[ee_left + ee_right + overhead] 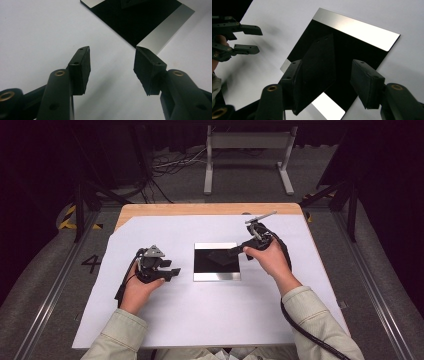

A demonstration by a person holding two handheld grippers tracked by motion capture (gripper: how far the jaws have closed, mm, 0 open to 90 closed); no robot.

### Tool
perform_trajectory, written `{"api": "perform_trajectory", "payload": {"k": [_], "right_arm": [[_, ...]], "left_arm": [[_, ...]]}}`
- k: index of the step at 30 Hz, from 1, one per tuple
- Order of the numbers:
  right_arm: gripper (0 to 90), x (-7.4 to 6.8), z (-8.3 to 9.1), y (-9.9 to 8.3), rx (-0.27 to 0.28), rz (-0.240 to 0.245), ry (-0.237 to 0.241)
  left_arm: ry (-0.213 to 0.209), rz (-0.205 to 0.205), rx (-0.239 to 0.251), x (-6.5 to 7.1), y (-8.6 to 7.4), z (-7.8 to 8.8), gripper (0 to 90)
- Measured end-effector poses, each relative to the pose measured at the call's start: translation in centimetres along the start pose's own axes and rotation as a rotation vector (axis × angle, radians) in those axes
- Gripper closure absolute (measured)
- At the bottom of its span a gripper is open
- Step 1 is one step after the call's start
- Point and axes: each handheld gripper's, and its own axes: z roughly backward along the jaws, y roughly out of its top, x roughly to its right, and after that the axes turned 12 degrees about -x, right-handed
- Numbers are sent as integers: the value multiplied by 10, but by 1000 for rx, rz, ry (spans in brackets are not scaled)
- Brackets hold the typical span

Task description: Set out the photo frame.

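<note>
high view: a white sheet (pixel 200 320) covers a wooden table (pixel 210 209). a shiny mirror-like plate (pixel 216 262) lies at its middle. a "4" (pixel 92 263) is marked on the floor. left gripper view: the left gripper (pixel 111 68) is spread apart, empty, beside the plate (pixel 167 27). right gripper view: the right gripper (pixel 325 83) is spread apart over the plate (pixel 359 31).

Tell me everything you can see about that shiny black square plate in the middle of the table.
The plate lies flat on the white sheet, about centred between the two grippers. It looks thin, square and glossy, like a mirror: a black middle with silvery bands along two opposite edges, and rounded corners. The right gripper hangs over it, jaws apart, and a dark reflection of it shows in the surface. Whether they touch can't be told. The left gripper is open just short of one corner.
</note>
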Motion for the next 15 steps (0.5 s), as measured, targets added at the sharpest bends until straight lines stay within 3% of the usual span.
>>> {"api": "perform_trajectory", "payload": {"k": [15], "right_arm": [[399,2,-19,0,-33,-26,71]], "left_arm": [[2,1,-6,1,0,-1,482]]}}
